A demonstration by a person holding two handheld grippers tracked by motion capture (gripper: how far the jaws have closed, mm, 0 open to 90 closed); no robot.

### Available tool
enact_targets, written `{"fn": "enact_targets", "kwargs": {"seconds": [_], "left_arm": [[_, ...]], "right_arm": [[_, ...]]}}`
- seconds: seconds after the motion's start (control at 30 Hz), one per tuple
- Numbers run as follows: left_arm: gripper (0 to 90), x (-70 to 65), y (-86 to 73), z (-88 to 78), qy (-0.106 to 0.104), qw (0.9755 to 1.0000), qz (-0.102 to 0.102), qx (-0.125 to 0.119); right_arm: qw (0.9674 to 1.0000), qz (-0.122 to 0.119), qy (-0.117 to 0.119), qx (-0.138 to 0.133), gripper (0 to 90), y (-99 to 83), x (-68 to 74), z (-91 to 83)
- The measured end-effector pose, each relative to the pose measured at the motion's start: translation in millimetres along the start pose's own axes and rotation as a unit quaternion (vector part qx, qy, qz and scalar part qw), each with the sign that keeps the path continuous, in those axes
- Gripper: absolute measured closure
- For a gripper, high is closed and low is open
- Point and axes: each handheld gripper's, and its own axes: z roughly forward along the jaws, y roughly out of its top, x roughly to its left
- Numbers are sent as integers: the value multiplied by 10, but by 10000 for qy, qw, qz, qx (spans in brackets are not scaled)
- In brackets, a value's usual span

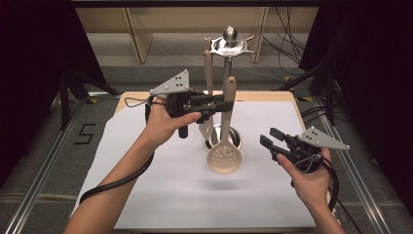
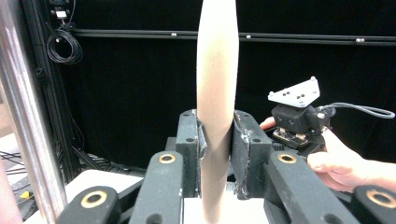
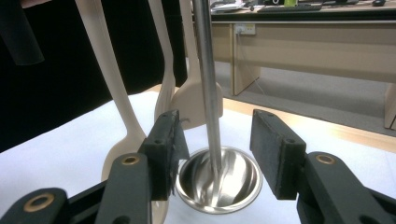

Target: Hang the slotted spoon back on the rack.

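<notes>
A wooden slotted spoon (image 1: 224, 158) hangs upright in front of a steel utensil stand (image 1: 229, 45). My left gripper (image 1: 228, 105) is shut on the spoon's handle (image 2: 215, 93), its pads pressing it from both sides, as the left gripper view (image 2: 215, 144) shows. To the right of the stand's round base (image 1: 237, 138), low over the table, my right gripper (image 1: 268, 136) is open with nothing in it. In the right gripper view its jaws (image 3: 217, 144) frame the steel pole (image 3: 205, 70) and the bowl-shaped base (image 3: 219, 179) without touching them.
Other wooden utensils (image 3: 191, 100) hang from the stand's top hooks behind the pole. A white cloth (image 1: 160, 195) covers the table. Cables (image 1: 117, 180) trail from both grippers. Dark curtains stand at both sides, and a metal frame rail (image 1: 44, 170) runs along the left.
</notes>
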Motion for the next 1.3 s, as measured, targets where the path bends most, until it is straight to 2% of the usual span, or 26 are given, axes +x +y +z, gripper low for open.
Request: {"fn": "enact_targets", "kwargs": {"seconds": [0.07, 0.1, 0.13, 0.17, 0.37, 0.5, 0.6, 0.63, 0.7, 0.73, 0.77, 0.87, 0.97, 1.0, 1.07, 1.2, 1.3], "left_arm": [[734, 0, 4, -3, 1, 10000, 3, 13], [734, 0, 8, -5, -2, 10000, 16, 20], [734, 1, 13, -8, 3, 10000, 28, 20], [734, 5, 20, -12, 10, 10000, 44, 24], [734, 19, 41, -17, 33, 10000, 35, 20], [735, 35, 44, -9, 35, 10000, 19, 44], [734, 57, 48, -5, 50, 10000, -12, 45], [734, 61, 51, -4, 57, 10000, -19, 42], [734, 72, 63, -4, 58, 10000, -15, 52], [734, 78, 71, -3, 60, 10000, -17, 51], [734, 84, 79, -5, 59, 10000, -21, 61], [734, 103, 104, -4, 66, 9999, -40, 72], [734, 135, 121, -3, 98, 9999, -44, 111], [734, 144, 127, -2, 99, 9999, -55, 110], [734, 163, 144, 0, 109, 9999, -53, 120], [734, 198, 174, 23, 80, 9998, -87, 145], [734, 219, 196, 37, 91, 9998, -83, 161]], "right_arm": [[10000, -28, -20, -11, 534, 1, -1, -1], [9998, -181, -49, -55, 534, 4, -18, 3], [9998, -189, -52, -73, 534, 3, -19, 5], [10000, -66, -11, -28, 534, 1, -10, 5], [9999, -152, -19, -3, 533, -1, -29, 20], [10000, -5, -31, 77, 532, -16, -14, 13], [10000, -90, 24, 26, 532, -21, -35, 24], [10000, 41, 19, 78, 531, -21, -12, 17], [9999, 2, -19, 101, 530, -12, -9, 16], [9998, -187, -27, 14, 530, -10, -30, 30], [10000, -11, -13, 95, 530, -14, 0, 25], [9999, -14, -1, 115, 530, -14, 5, 37], [9998, -205, -43, 61, 530, -14, -15, 55], [9998, -197, 10, 65, 530, -17, -15, 61], [9999, 28, 67, 146, 529, -25, 17, 57], [9999, -96, 33, 130, 529, -26, -3, 64], [9998, 19, 58, 177, 528, -26, 16, 56]]}}
